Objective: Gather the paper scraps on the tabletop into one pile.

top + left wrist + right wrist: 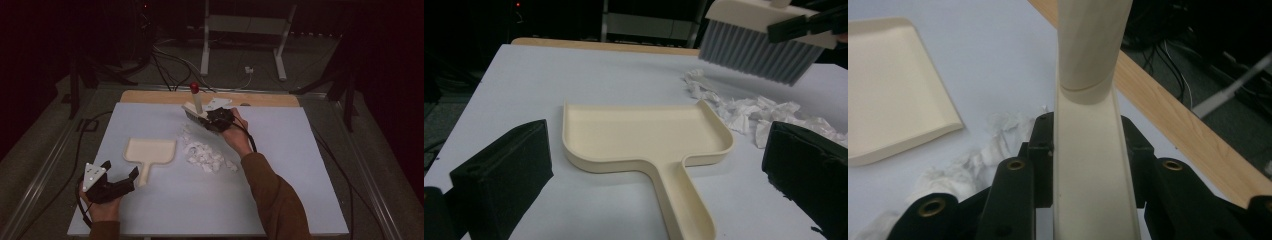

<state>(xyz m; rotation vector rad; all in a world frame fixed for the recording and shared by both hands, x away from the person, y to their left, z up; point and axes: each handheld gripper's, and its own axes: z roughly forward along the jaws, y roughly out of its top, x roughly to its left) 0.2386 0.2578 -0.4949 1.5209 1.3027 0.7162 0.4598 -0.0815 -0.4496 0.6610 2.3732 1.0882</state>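
Note:
A cream dustpan [150, 150] lies flat on the pale table top [280, 190], its handle pointing toward the person. My left gripper [121, 168] stands open just in front of that handle; in the left gripper view the dustpan [644, 132] lies between and beyond the two black jaws without touching them. A pile of crumpled white paper scraps [204, 155] sits to the right of the pan. Above the far end of the pile, my right gripper [212, 120] is shut on a cream brush [194, 111] with a red-tipped handle. The brush back [1093, 170] is clamped between the jaws, with its grey bristles [756, 55] hanging clear of the table.
A wooden strip [210, 96] runs along the table's far edge. Beyond it are cables [170, 65] and a white stand's legs [242, 45] on the dark floor. A metal rail [45, 165] borders the table's left side.

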